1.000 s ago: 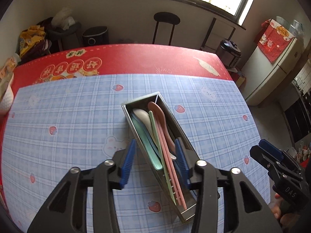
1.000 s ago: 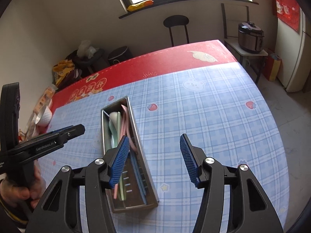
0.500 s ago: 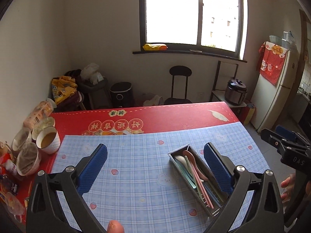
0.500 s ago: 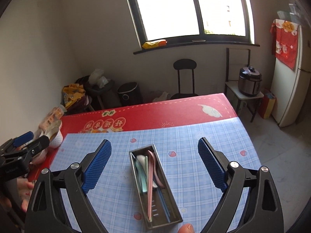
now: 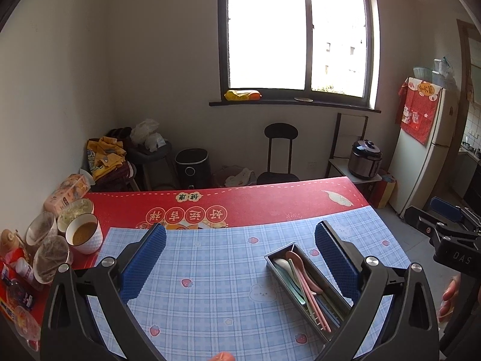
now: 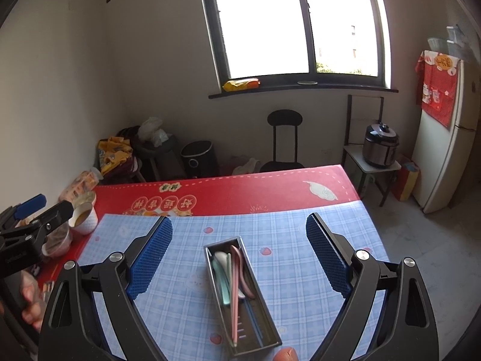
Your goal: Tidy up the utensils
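Observation:
A long steel tray (image 5: pixel 278 265) (image 6: pixel 259 294) lies on the blue checked mat. Pastel spoons and chopsticks (image 5: pixel 303 282) (image 6: pixel 234 273) in pink, green, white and blue lie lengthwise in it. My left gripper (image 5: pixel 239 263) hangs well above the mat with its jaws wide apart and nothing between the pads; the tray shows below its right finger. My right gripper (image 6: pixel 239 252) is open too, high over the tray, which lies between its fingers in the picture but far beneath them. Each gripper shows at the edge of the other's view.
Bowls and cups (image 5: pixel 82 236) with food packets crowd the table's left edge on the red cloth (image 5: pixel 255 201). Beyond the table stand a black chair (image 5: pixel 279 153), an air fryer, a rice cooker (image 5: pixel 365 159) and a fridge (image 5: pixel 427 150).
Both grippers have let go of the tray, opened wide and risen from close over it. The views now take in the window and room; the tray stays on the mat.

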Demonstrator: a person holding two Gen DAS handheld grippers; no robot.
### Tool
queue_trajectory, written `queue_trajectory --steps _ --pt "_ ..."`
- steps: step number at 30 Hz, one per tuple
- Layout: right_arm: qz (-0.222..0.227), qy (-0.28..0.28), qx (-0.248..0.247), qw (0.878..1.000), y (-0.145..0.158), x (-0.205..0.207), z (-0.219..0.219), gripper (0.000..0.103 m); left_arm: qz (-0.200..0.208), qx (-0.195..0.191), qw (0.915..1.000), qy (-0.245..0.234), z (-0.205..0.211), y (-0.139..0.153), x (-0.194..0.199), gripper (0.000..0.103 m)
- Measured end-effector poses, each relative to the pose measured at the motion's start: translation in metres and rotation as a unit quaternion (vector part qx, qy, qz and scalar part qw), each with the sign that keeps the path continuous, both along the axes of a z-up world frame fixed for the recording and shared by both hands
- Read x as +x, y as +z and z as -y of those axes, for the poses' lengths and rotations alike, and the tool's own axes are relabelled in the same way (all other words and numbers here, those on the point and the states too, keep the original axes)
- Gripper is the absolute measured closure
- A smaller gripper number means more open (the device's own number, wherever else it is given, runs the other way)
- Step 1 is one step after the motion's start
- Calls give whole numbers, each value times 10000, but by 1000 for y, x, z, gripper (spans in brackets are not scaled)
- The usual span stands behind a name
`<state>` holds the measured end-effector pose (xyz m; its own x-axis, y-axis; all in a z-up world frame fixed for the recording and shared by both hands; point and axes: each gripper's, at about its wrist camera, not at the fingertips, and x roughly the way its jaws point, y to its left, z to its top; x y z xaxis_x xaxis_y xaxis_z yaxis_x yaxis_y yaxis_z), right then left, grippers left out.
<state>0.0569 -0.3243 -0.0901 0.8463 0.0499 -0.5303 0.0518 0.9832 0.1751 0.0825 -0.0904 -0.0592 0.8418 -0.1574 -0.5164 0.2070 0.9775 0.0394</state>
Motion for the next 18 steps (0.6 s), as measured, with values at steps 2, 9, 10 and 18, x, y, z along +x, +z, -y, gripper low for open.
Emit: queue_trajectory --steps 2,9,10,18 --pt "42 -49 -40 10000 3 -2 -1 16 39 -11 10000 -14 -1 1 -3 6" --pt "156 -14 -180 9997 8 -6 -7 16 135 -9 9999 18 -2 2 -10 6" --pt "169 -29 -203 9996 9 -7 -8 16 147 0 9999 21 -2 3 -11 6" --pt "363 -161 -433 9983 13 -13 -10 16 202 -8 9997 96 -5 6 -14 6"
